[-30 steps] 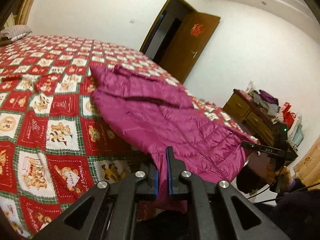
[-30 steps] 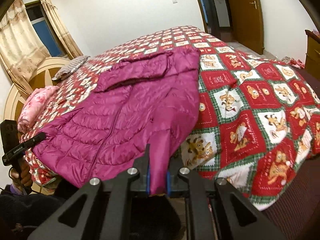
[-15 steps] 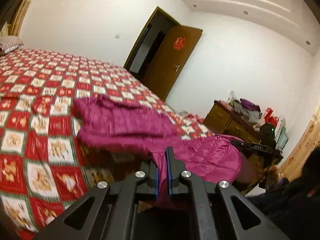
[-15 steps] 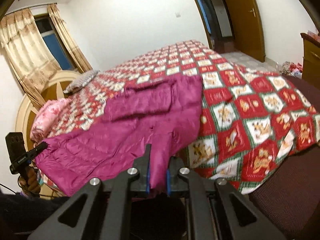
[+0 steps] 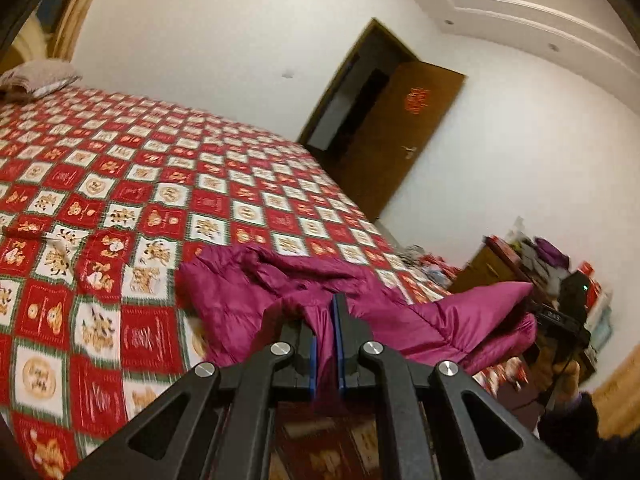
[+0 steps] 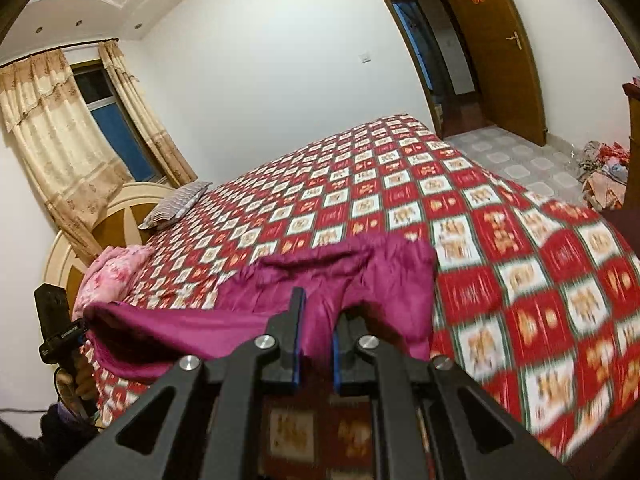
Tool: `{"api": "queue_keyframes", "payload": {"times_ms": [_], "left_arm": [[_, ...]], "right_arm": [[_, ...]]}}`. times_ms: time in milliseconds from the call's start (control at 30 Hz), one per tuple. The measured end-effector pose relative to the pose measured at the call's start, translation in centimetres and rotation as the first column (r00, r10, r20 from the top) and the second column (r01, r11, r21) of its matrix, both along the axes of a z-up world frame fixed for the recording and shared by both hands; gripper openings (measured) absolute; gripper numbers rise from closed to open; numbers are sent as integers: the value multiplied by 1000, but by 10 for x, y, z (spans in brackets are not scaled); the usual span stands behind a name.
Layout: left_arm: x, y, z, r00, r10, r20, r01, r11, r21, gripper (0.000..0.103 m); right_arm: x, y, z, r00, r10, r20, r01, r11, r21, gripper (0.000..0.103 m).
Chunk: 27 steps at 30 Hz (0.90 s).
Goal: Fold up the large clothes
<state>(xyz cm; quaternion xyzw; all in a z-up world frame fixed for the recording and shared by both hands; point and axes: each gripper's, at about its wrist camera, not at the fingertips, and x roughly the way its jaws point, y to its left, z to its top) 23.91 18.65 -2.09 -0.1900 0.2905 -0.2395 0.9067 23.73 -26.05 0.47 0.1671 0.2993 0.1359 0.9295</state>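
A magenta quilted puffer jacket point(image 5: 248, 292) lies at the near edge of a bed with a red, white and green bear-patterned cover point(image 5: 120, 184). My left gripper point(image 5: 325, 320) is shut on one corner of its hem, lifted off the bed. In the right wrist view the jacket point(image 6: 360, 276) rises in a fold, its smooth lining point(image 6: 176, 324) showing. My right gripper point(image 6: 316, 320) is shut on the other hem corner. Each view shows the other gripper at the side, held in a person's hand point(image 5: 564, 376).
A striped pillow point(image 6: 176, 204) and a pink floral bundle point(image 6: 108, 272) lie by the wooden headboard point(image 6: 116, 224). A brown door point(image 5: 396, 140) stands open beyond the bed. A cluttered wooden dresser point(image 5: 504, 264) is at the right. Clothes lie on the tiled floor point(image 6: 604, 172).
Both grippers have risen and moved forward over the bed, lifting the jacket's hem. The jacket, flat and spread before, now bunches up with its lining showing.
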Motion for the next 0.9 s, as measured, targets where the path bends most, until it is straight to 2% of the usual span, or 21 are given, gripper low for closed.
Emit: {"api": "queue_keyframes", "payload": {"times_ms": [200, 367, 533, 600, 700, 767, 833, 900], "left_arm": [[73, -4, -23, 990, 101, -99, -96, 994, 54, 6], [123, -10, -50, 975, 155, -159, -143, 986, 81, 6], [168, -21, -83, 952, 206, -228, -173, 972, 158, 6], [185, -20, -101, 932, 232, -279, -190, 967, 170, 6], [199, -13, -120, 902, 241, -358, -212, 970, 119, 7], [207, -2, -131, 881, 221, -419, -231, 973, 27, 7], [210, 5, -133, 880, 190, -435, -227, 973, -36, 7], [212, 12, -132, 891, 156, -427, -215, 972, -93, 9]], "right_arm": [[74, -4, -17, 996, -64, -57, 64, 998, 0, 12], [130, -4, -50, 985, -124, -123, 123, 992, -14, 12], [171, -2, -82, 972, -167, -166, 160, 986, -51, 12], [185, -3, -95, 965, -182, -189, 173, 983, -63, 12], [204, -5, -113, 953, -196, -232, 188, 980, -58, 13], [211, -7, -121, 944, -211, -252, 203, 978, -56, 15], [216, -10, -127, 938, -219, -268, 214, 976, -48, 19], [220, -14, -131, 934, -232, -273, 230, 972, -39, 29]]}}
